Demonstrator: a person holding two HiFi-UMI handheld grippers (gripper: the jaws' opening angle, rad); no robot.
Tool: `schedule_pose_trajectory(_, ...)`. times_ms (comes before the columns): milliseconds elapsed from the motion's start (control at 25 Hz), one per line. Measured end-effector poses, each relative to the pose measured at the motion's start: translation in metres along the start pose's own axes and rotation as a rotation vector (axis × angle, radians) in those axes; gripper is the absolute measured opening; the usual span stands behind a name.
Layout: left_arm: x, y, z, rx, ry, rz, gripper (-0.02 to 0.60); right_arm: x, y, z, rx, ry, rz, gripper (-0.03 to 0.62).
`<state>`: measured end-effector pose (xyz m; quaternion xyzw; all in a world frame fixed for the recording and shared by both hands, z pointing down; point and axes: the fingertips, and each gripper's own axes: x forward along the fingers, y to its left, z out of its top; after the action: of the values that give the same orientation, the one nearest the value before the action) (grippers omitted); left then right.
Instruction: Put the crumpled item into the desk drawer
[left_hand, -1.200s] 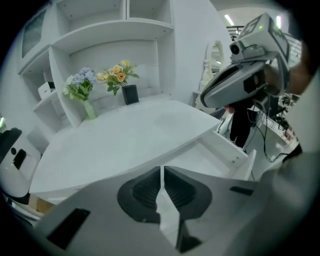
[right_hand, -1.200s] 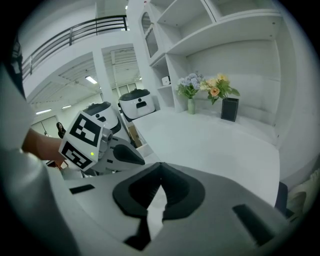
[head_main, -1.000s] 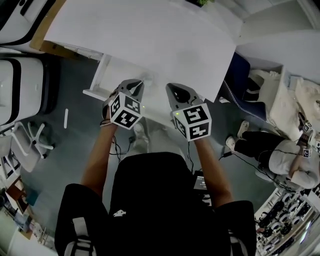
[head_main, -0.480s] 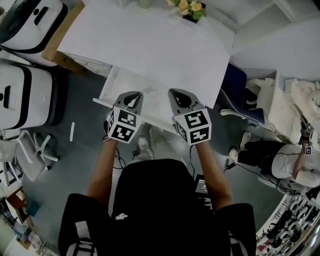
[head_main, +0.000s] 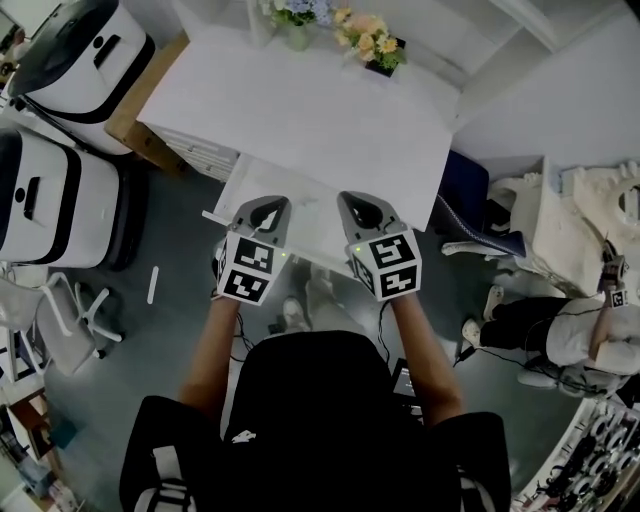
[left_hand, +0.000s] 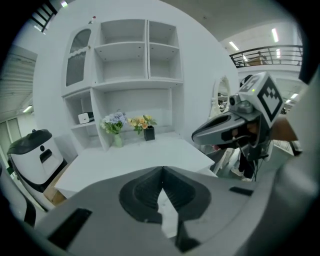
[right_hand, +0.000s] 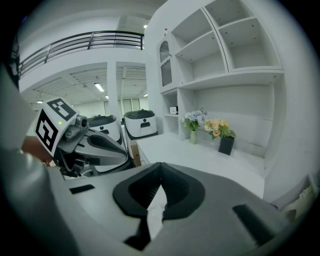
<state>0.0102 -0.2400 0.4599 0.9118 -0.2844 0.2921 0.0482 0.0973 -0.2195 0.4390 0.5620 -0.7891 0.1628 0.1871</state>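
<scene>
Left tool (left_hand: 163, 169) shut, seemingly empty — white desk (left_hand: 137, 157) and flowers (left_hand: 142, 121) beyond

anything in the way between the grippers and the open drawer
Nothing visible does. The left gripper and right gripper, both shut and empty, hang directly over the open drawer. The crumpled item doesn't show.

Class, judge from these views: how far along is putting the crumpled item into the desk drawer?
Done: the drawer stands pulled out from under the desk. In hand: nothing; the left tool and right tool are both shut and empty above it. Left: unclear. No crumpled item shows in any view, so it may already lie inside or yet need fetching. The drawer is not yet shut.
</scene>
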Motion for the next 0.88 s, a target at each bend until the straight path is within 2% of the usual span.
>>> schedule_pose_trajectory(400,-0.048,-0.006,0.035,0.007,-0.123,0.013,0.008,-0.031,0.017,0.029,-0.026,-0.08,-0.029,-0.005)
schedule_pose_trajectory(880,-0.109,-0.017,0.054,0.026,-0.24,0.037,0.008,-0.069,0.053,0.048,-0.072,-0.15,-0.053,-0.005)
